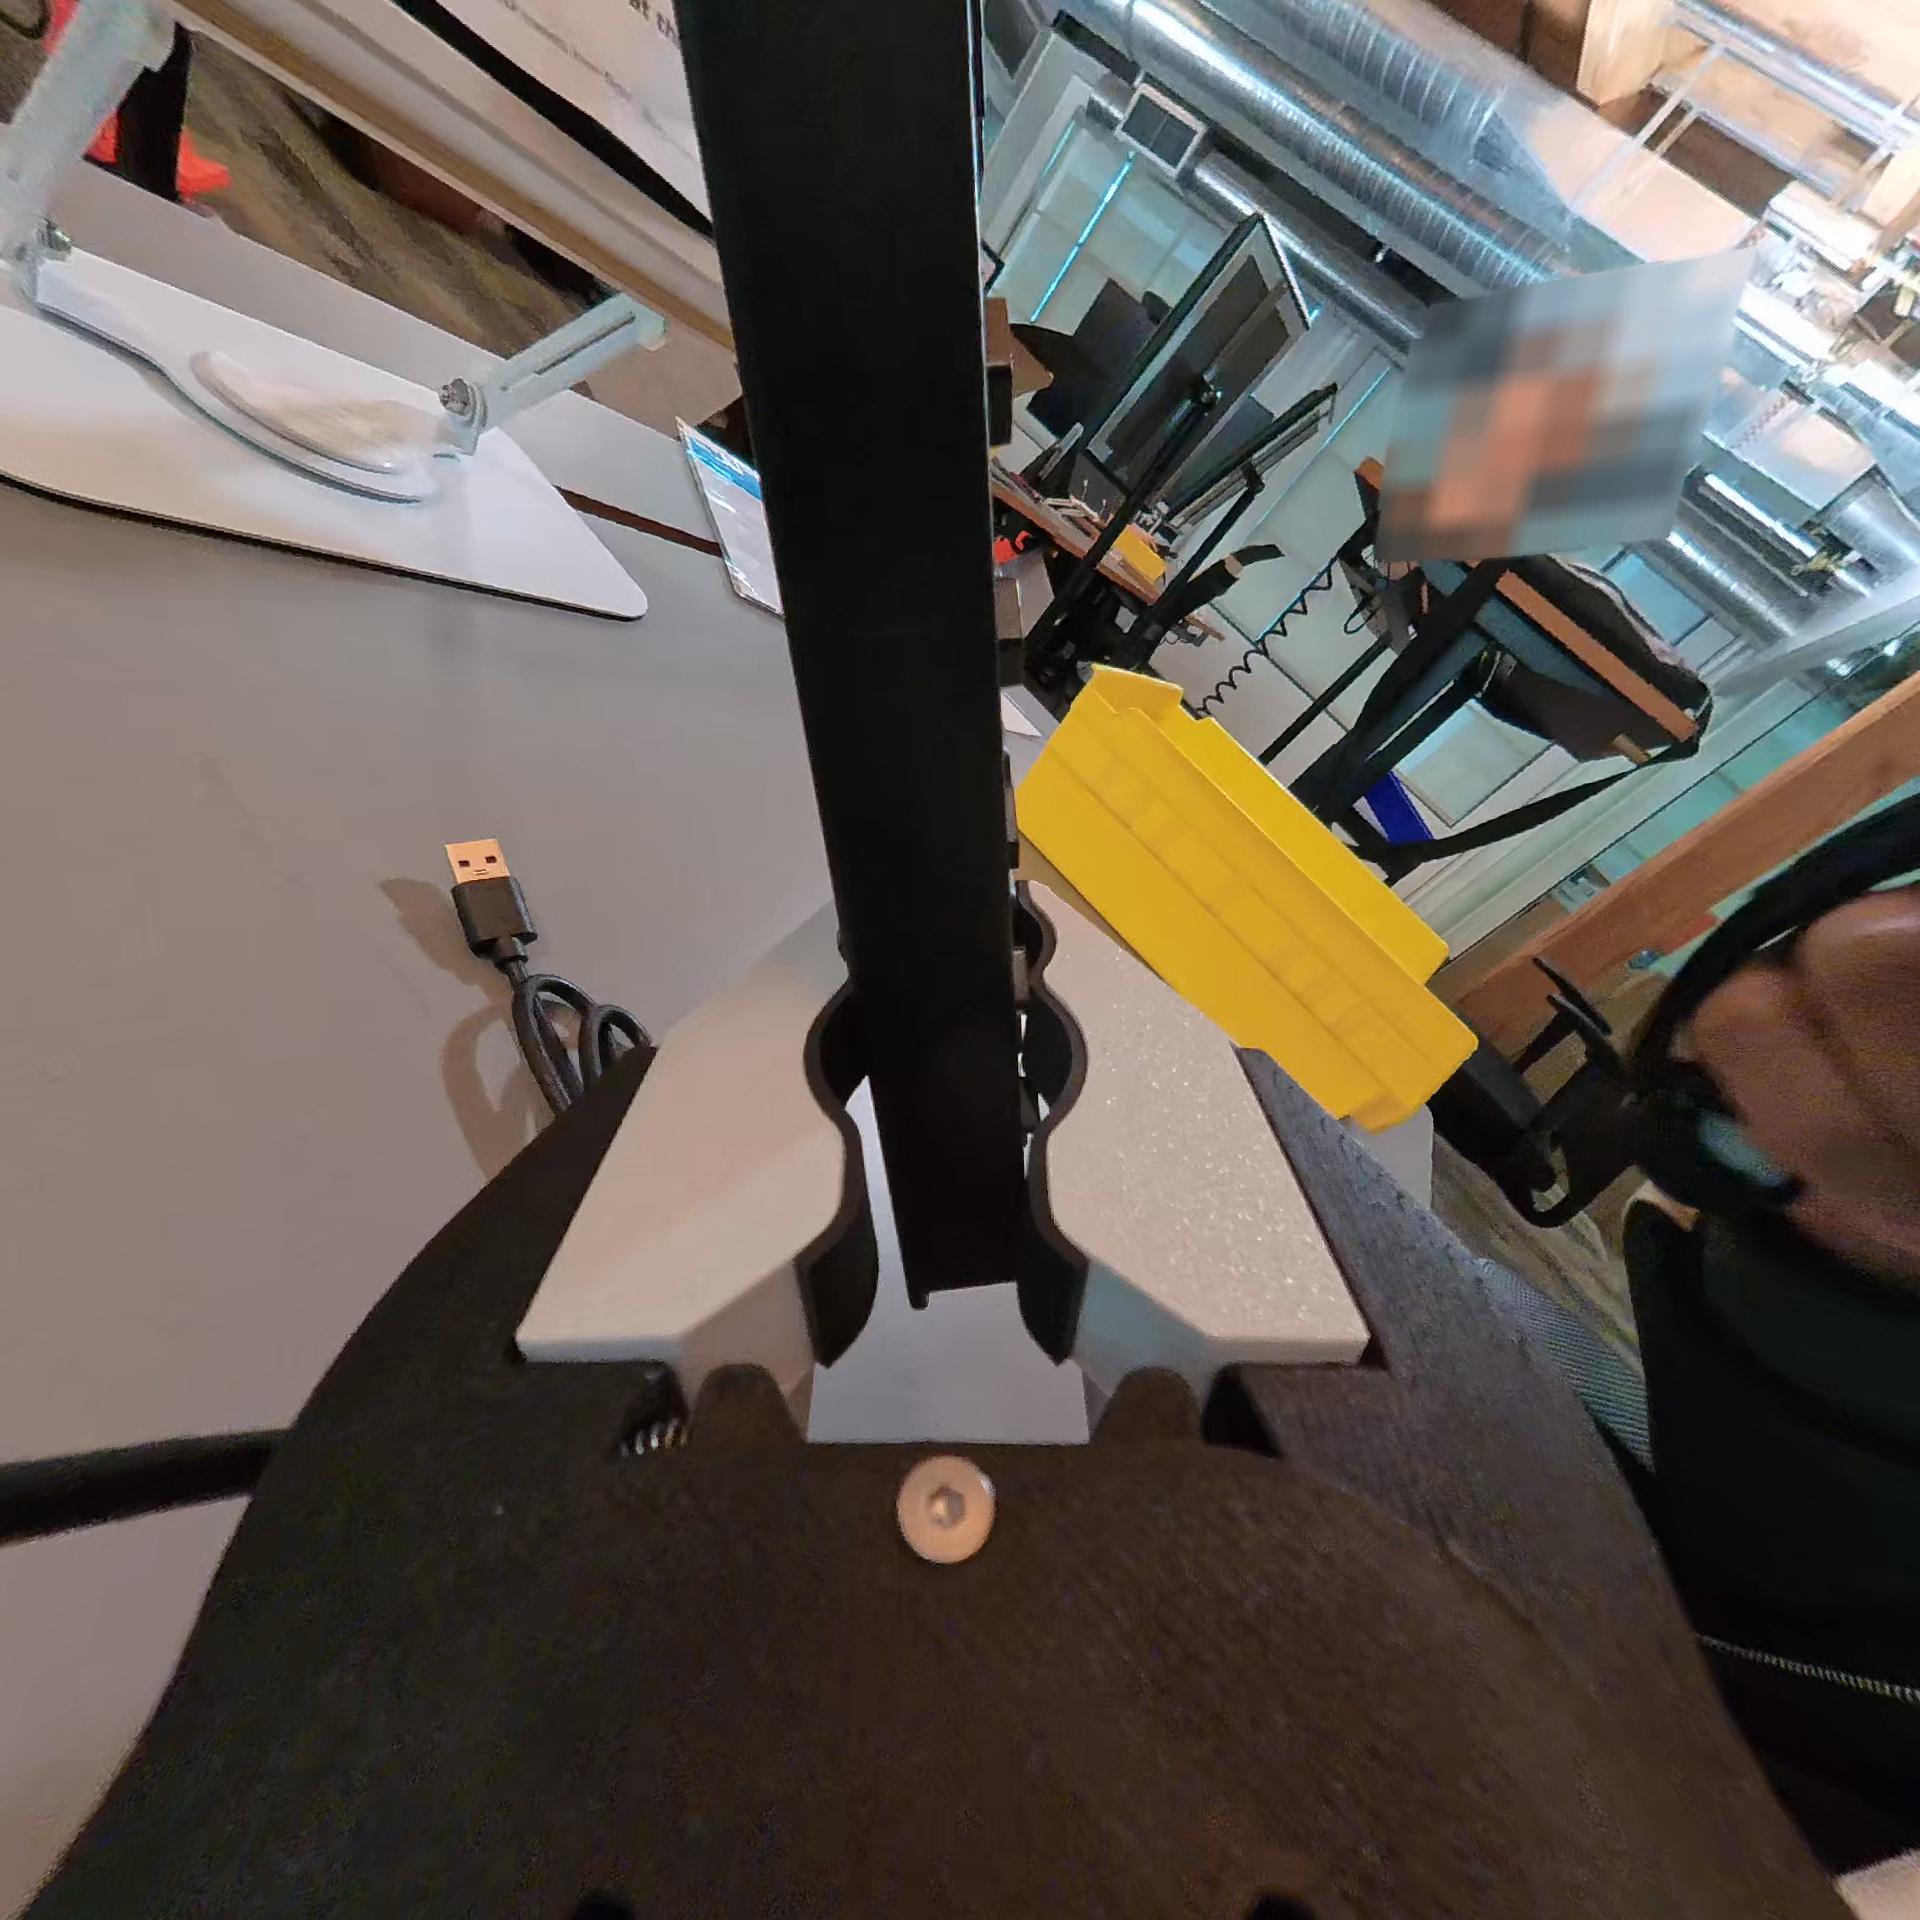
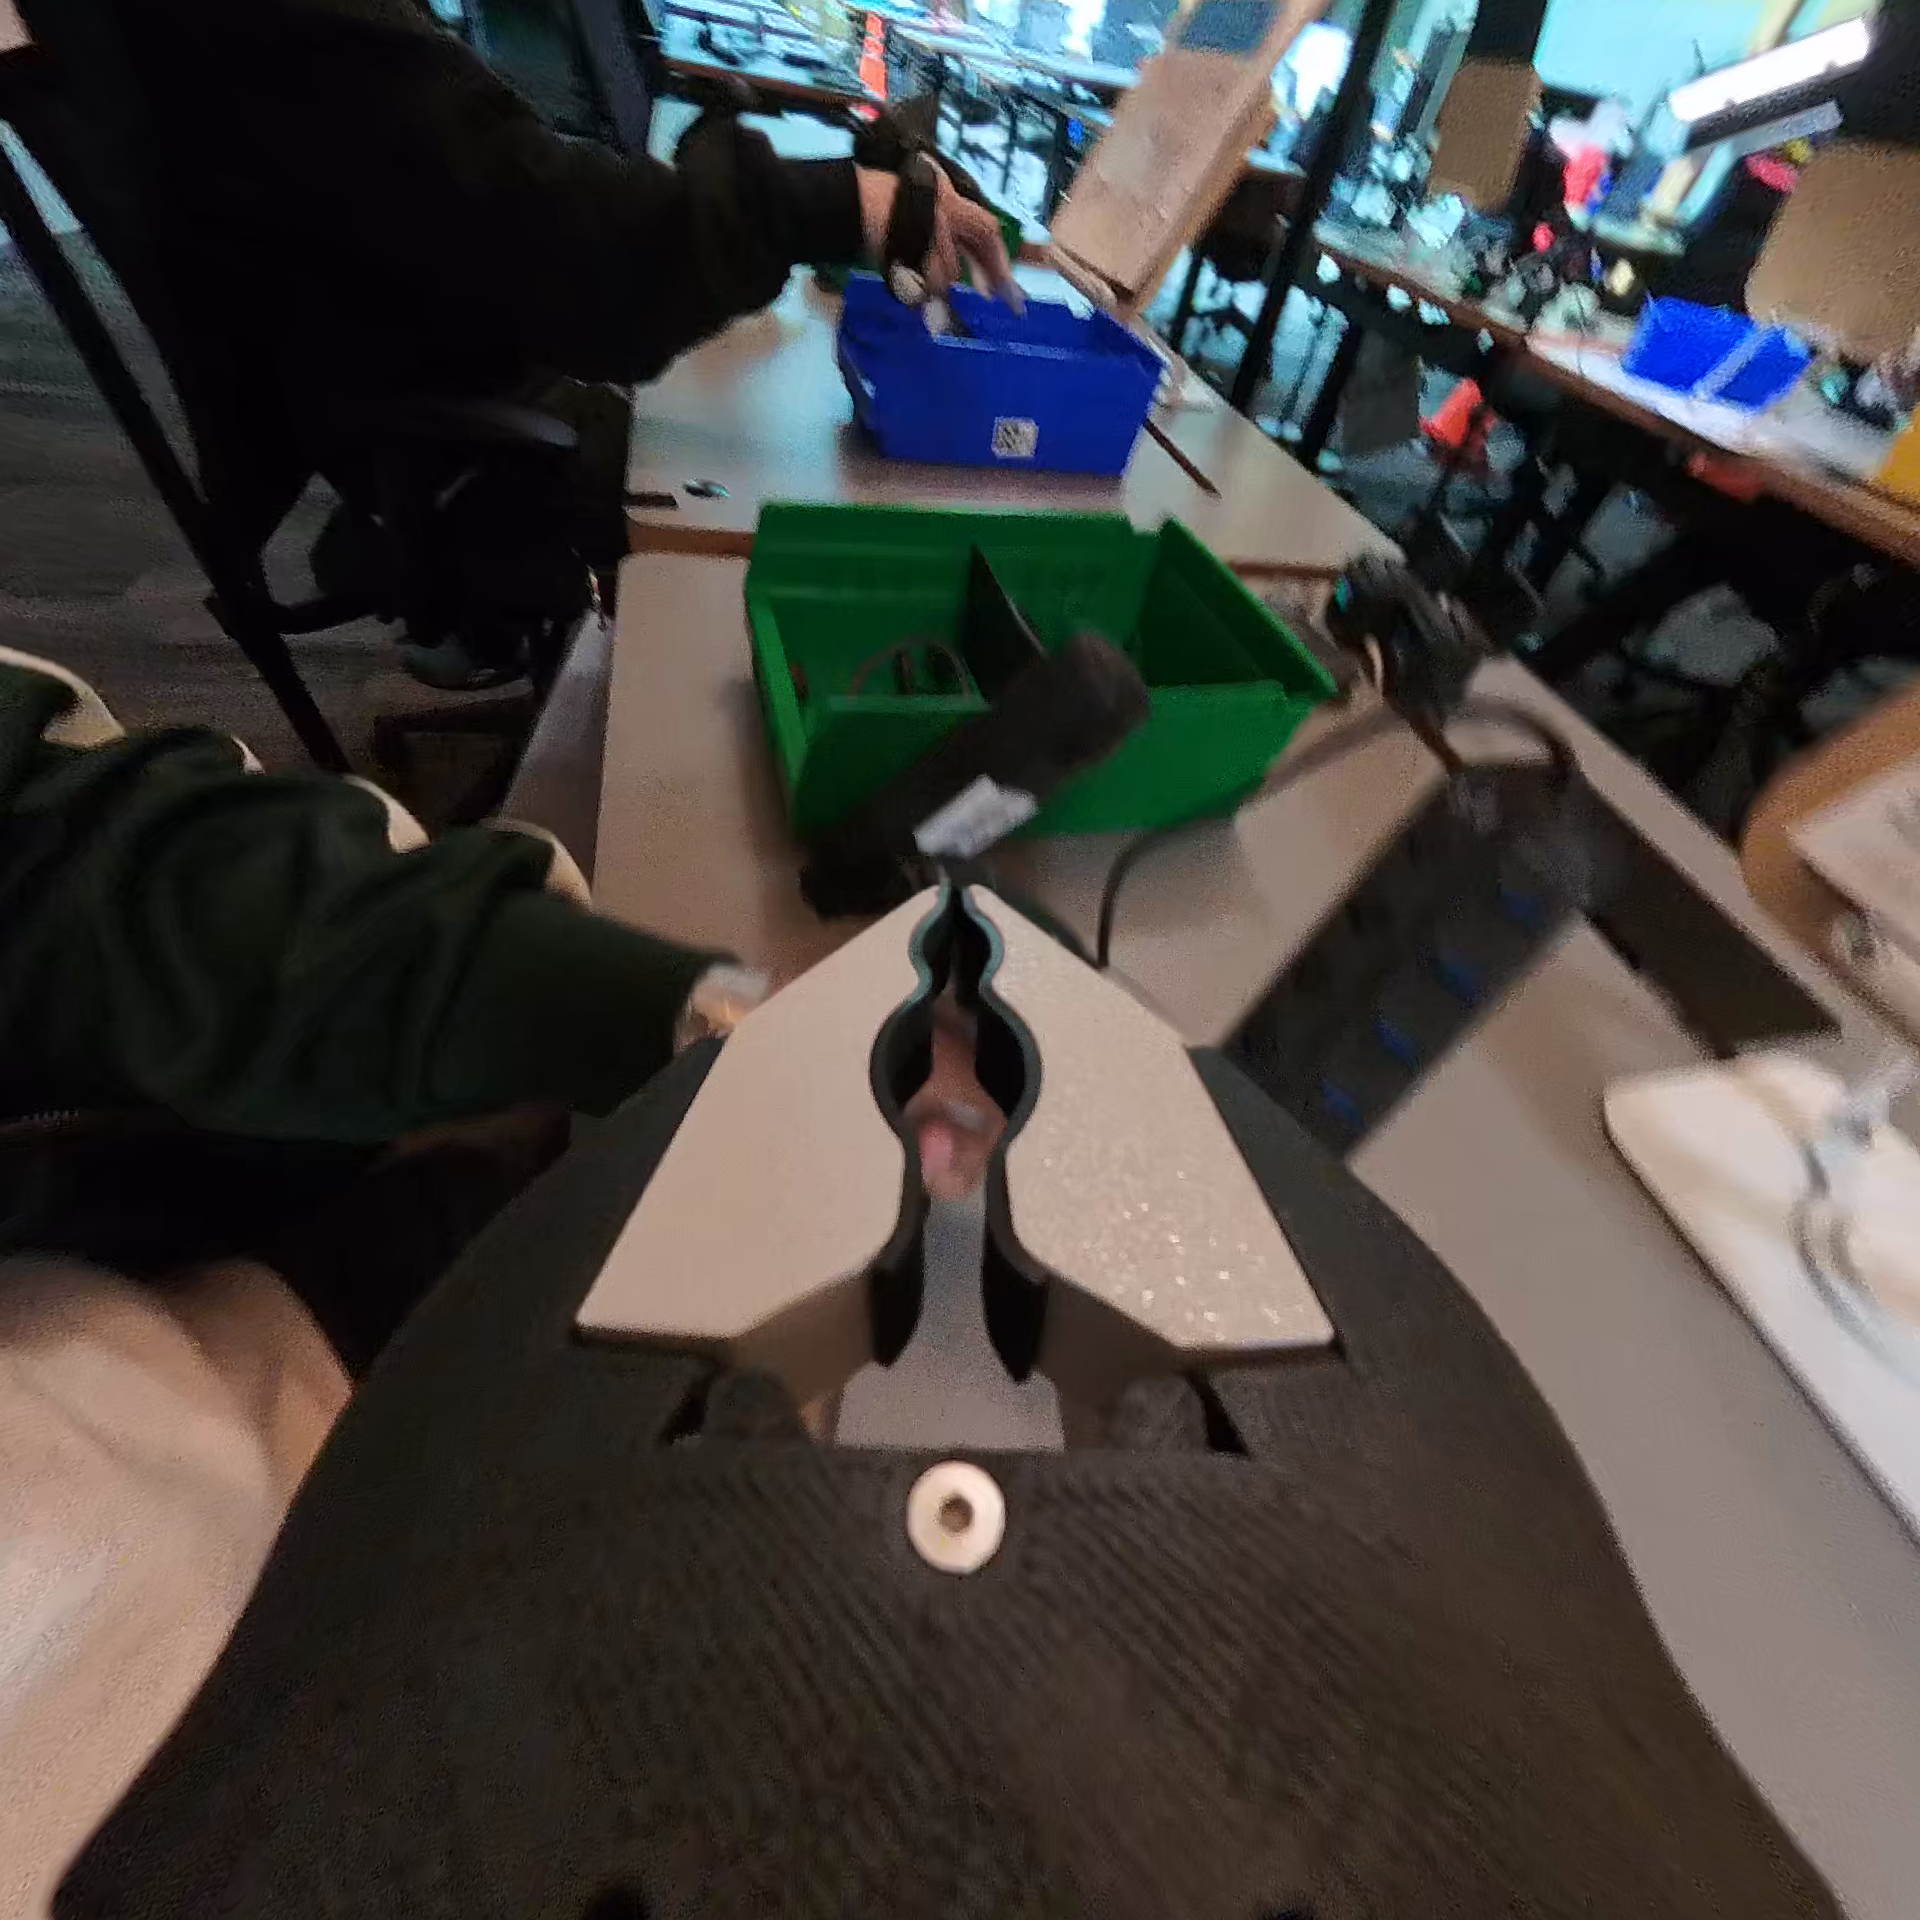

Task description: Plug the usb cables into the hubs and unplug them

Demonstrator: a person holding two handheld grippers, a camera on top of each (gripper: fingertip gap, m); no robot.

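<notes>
Left wrist view first: grey worktop [image 1: 260, 748], and the left tool [image 1: 940, 997] pinching a long black hub [image 1: 862, 520] upright between its fingers. A loose usb cable [image 1: 488, 899] lies near the worktop's middle, plug bare. Over to the right wrist view, blurred: the right tool [image 2: 954, 914], tips pressed together, seems to nip a small silver plug [image 2: 977, 816] before the green bin [image 2: 1039, 665]. Best play, I reckon: brace the hub, line the plug up square, push straight.

No writing on any label, sheet or sticker is legible here.
</notes>
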